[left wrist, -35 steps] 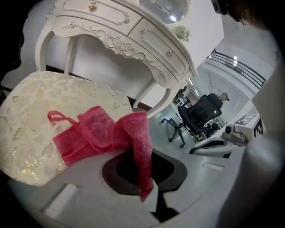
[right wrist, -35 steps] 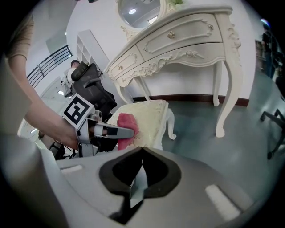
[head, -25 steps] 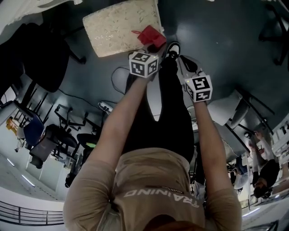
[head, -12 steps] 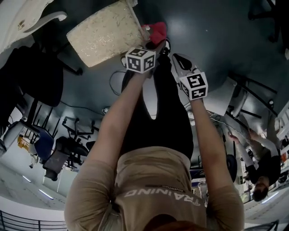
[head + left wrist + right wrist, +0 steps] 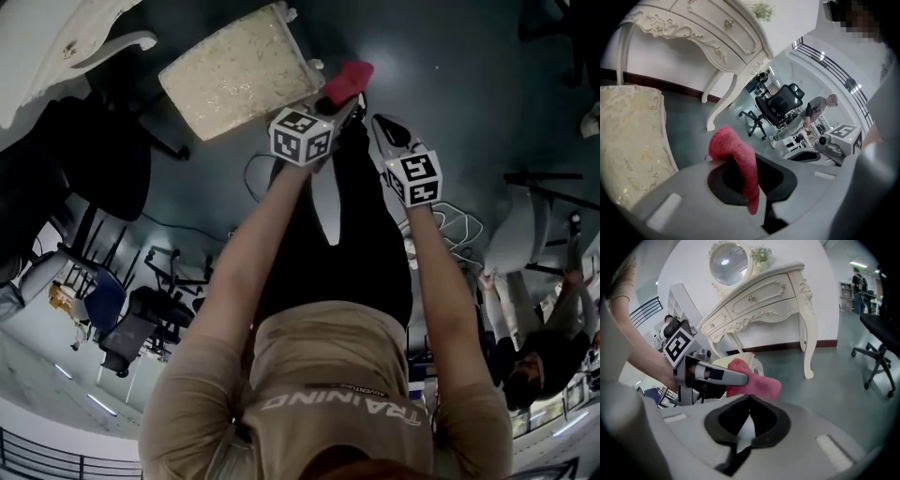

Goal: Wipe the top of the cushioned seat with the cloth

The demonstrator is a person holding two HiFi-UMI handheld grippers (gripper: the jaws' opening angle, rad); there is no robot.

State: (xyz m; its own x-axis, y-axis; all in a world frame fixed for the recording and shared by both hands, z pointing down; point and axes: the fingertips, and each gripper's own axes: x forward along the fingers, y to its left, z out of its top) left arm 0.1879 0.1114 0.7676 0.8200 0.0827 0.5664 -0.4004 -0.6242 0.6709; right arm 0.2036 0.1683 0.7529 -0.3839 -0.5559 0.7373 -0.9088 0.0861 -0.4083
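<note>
Reaching both arms straight out ahead, you keep your left claw [image 5: 339,101] clenched on the red cloth [image 5: 348,82], just beside the near corner of the cushioned seat [image 5: 239,70]; your right claw [image 5: 384,125] is closed, empty, alongside.

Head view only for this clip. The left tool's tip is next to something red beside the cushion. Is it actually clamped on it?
Observer: Yes. The left gripper view shows the left tool shut on the red cloth, with a fold of it hanging down between the jaws.
Operator: And the right tool, is it carrying anything? Its marker cube covers the tip from up here.
Observer: No. In the right gripper view the right tool has its jaws together with nothing between them.
</note>
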